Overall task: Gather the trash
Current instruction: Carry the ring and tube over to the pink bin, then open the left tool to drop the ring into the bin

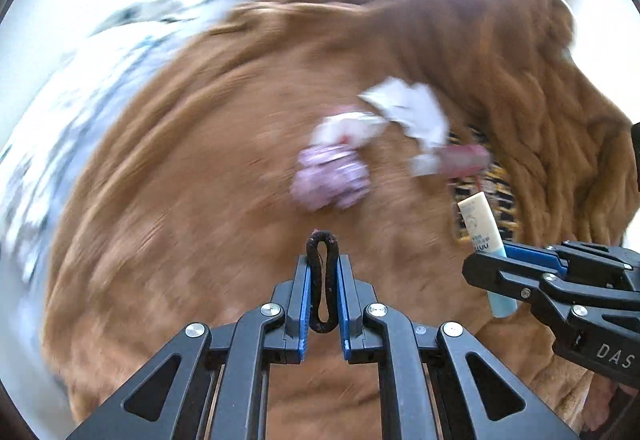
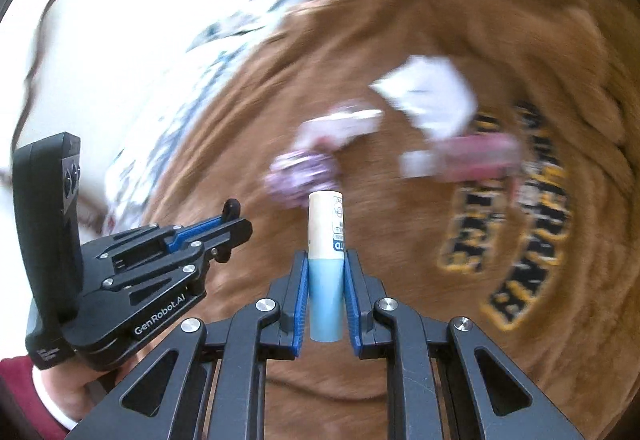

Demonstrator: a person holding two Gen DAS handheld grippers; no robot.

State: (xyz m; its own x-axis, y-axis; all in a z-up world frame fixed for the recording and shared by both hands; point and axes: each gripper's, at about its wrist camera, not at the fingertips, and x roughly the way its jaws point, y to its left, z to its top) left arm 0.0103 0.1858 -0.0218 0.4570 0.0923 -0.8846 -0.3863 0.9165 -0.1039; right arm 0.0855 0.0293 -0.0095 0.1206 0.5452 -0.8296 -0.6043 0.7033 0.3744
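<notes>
The tube (image 2: 326, 268), cream above and pale blue below, stood upright between the 2 blue pads of the right gripper (image 2: 326, 280), which was closed on its blue lower half. The left view showed the same tube (image 1: 486, 240) from the side, tilted, in the right gripper (image 1: 508, 264) reaching in from the right edge.

The left gripper (image 1: 322, 282) was nearly closed on a dark hair tie (image 1: 322, 282), squeezed into a narrow loop whose top rose past the fingertips. In the right view the left gripper (image 2: 230, 218) pointed up and to the right, with the tie (image 2: 231, 207) showing only as a small dark loop at its tip.

Both grippers hung over a brown blanket (image 1: 200, 180). On it, beyond the fingertips and blurred, lay a lilac scrunchie (image 1: 330, 176), a white wrapper (image 1: 348, 128) touching its far side, a crumpled white paper (image 1: 412, 108) further right, and a pink packet (image 1: 460, 160) just near of that paper.

Only the right view showed the left gripper's black body, lettered GenRobot.AI, and a hand in a maroon sleeve (image 2: 28, 396) beneath it at lower left. It also showed black and yellow lettering (image 2: 516, 232) on the blanket plainly; in the left view this was mostly hidden. A pale patterned sheet (image 1: 80, 100) lay to the left of the blanket.
</notes>
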